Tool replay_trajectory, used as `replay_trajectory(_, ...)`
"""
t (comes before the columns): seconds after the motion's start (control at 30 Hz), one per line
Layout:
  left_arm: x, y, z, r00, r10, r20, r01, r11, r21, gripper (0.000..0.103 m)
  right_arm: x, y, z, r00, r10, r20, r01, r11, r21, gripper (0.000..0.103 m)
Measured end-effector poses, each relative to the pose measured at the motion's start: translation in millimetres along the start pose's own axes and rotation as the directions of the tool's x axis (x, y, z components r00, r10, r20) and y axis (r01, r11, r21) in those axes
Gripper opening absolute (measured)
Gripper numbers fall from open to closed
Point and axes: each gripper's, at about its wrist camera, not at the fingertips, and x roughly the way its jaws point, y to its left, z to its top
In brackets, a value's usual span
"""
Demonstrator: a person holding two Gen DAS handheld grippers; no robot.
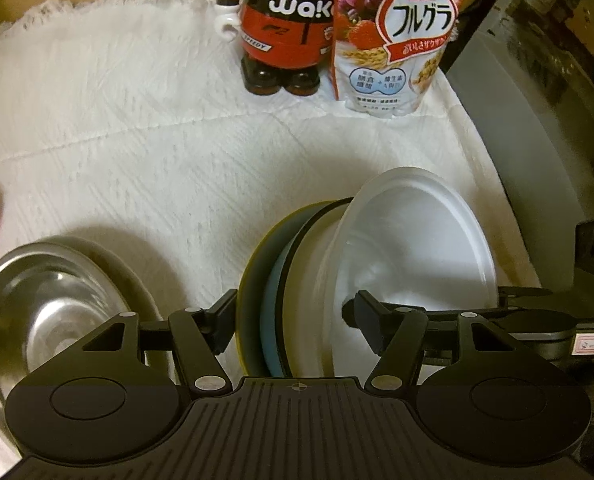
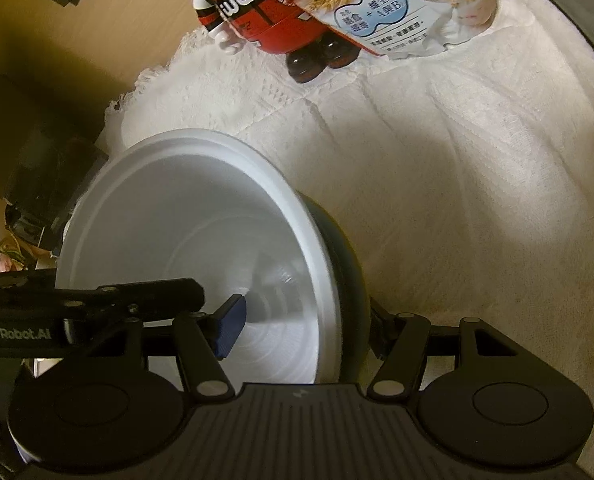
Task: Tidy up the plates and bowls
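A cereal bag stands beside a red figurine on white cloth.

Left gripper jaws around stacked bowls, steel bowl left

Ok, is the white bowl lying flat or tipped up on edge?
Tipped up on edge. The white bowl faces sideways, rim near vertical, with darker dishes stacked behind it and both tools' fingers straddling the stack.

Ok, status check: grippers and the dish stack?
Both grippers, left gripper and right gripper, straddle the tilted stack's rims. White bowl outermost, steel bowl left. Cereal bag beyond, clear of stack.
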Motion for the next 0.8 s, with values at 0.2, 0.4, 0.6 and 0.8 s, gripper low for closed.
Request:
replay_trajectory(0.2,4,5,-3,1.000,0.004,-0.025,-0.004,1.000,0.006,0.066,-2,-6,-1,1.000,0.002,-0.005,-0.002,1.000,0.022,0.062)
replay_trajectory(0.4,9,13,-5,0.999,0.008,-0.046,-0.009,1.000,-0.013,0.066,8,-8,-4,0.995,0.065,-0.076,-0.060,0.996,0.067,0.062)
replay_trajectory(0.6,12,22,-5,0.998,-0.024,-0.051,0.020,0.998,-0.061,0.066,9,8,-3,0.994,0.050,-0.093,-0.048,0.999,0.021,0.056)
replay_trajectory(0.8,17,26,-8,0.992,-0.093,-0.079,0.085,0.991,-0.099,0.066,-1,17,0,0.994,-0.032,-0.102,0.030,0.999,-0.020,0.055)
